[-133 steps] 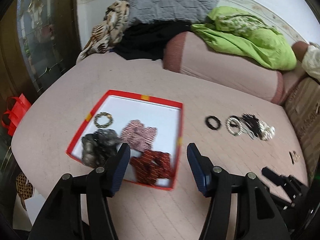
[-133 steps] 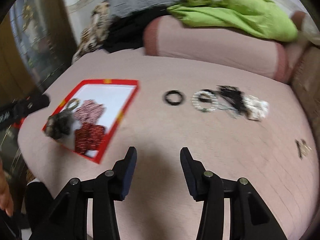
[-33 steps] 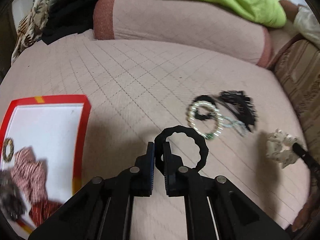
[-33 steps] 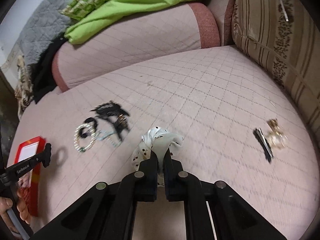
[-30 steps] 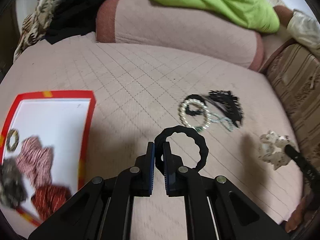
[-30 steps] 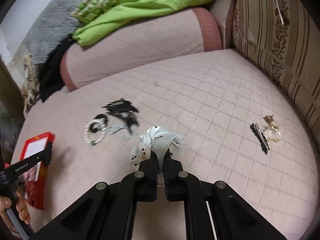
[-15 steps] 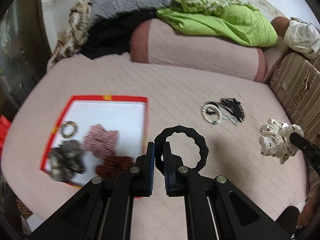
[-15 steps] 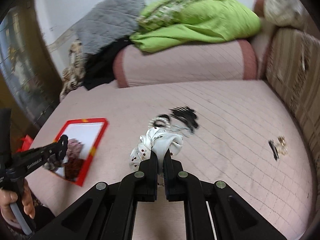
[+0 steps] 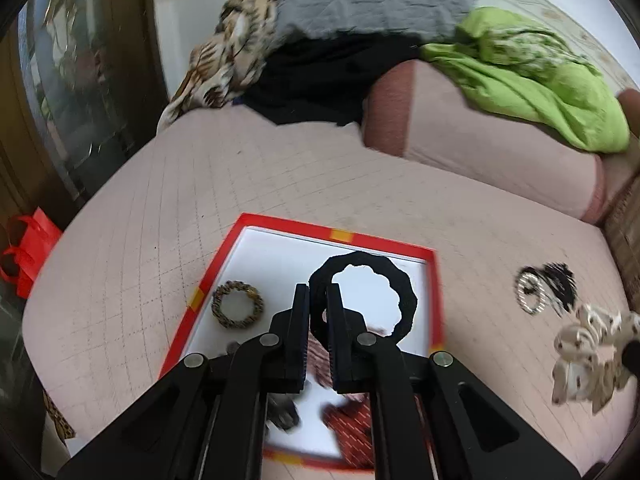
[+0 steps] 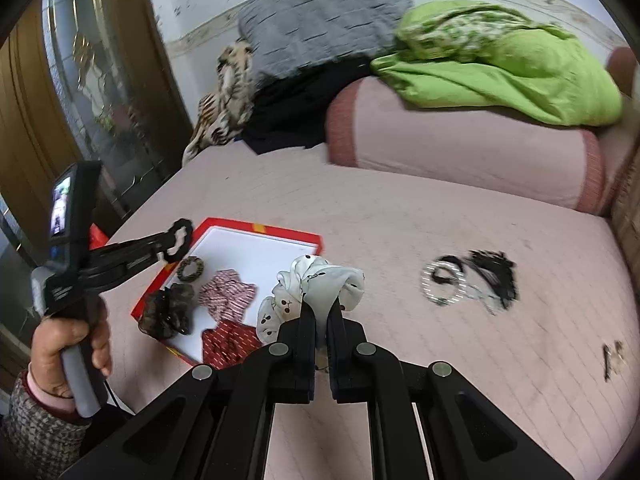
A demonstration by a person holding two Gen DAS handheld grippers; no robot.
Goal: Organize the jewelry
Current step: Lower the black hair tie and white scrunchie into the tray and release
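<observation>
Left wrist view, left to right. A red bag (image 9: 24, 254) sits at the far left edge, beyond the pink quilted seat (image 9: 160, 216). On the seat lies the red-rimmed tray (image 9: 208, 280) with a white floor; a gold-brown beaded ring (image 9: 237, 309) rests in its near-left part, and red patterned scrunchies (image 9: 352, 424) show partly behind my tool. My left gripper (image 9: 318, 300) is closed down to a narrow gap, pinching the rim of the black wavy ring (image 9: 404, 300), which I hold in the air over the tray's white floor. Further right, a pearl bracelet (image 9: 530, 295) and a black tangled piece (image 9: 560, 285) lie touching on the seat. At the right edge hangs the white spotted scrunchie (image 9: 584, 356).

Right wrist view, left to right. My left hand (image 10: 68, 344) grips the other tool's handle beside the tray. My right gripper (image 10: 318, 312) is likewise closed to a slit, clamping the white scrunchie above the tray's near-right corner. A small clip (image 10: 614, 354), blurred, lies apart at the far right.
</observation>
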